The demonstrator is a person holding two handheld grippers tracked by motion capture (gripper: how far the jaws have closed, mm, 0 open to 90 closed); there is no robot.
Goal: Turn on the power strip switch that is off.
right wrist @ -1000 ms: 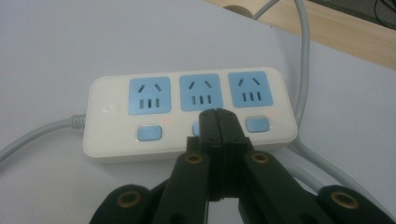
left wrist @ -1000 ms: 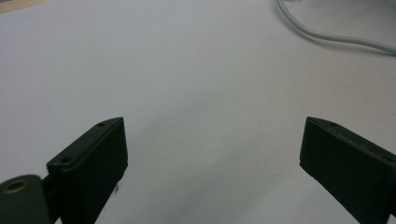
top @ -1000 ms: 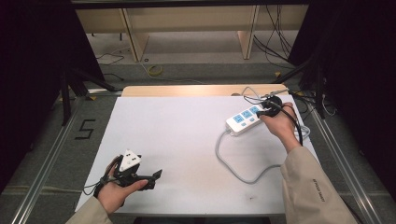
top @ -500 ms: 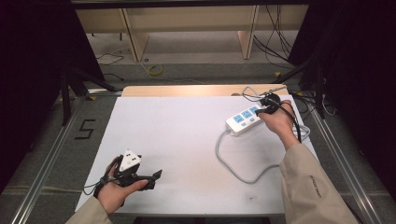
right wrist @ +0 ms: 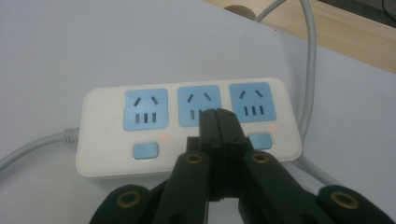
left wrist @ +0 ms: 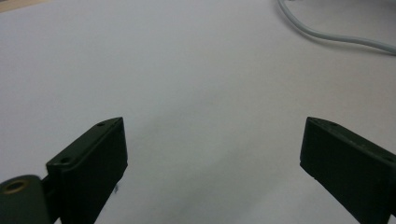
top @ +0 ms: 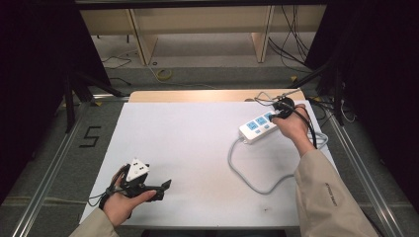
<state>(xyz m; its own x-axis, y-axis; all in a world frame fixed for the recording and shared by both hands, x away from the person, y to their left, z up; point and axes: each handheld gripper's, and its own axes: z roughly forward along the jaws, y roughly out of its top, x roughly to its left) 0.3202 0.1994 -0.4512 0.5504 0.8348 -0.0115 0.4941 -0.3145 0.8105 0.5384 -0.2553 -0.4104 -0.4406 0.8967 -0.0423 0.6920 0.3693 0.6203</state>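
Here the right gripper [right wrist: 218, 114], its jaws pressed together with nothing between them, sits over the middle of the white power strip [top: 259, 127], which lies near the far right corner of the desk [top: 197, 148], its grey cord [top: 247, 170] looping toward the person. In the right gripper view the closed tips cover the middle socket's switch; the left switch [right wrist: 144, 150] and right switch [right wrist: 260, 141] show, each with a small red light beside it. So the work looks to be pressing the switches: the middle one is probably being pushed now, though I cannot tell whether the tips touch it. The left gripper [left wrist: 212, 149] rests spread wide and empty near the front left. Against the earlier frames, almost nothing differs: both hands and the strip sit where they were.
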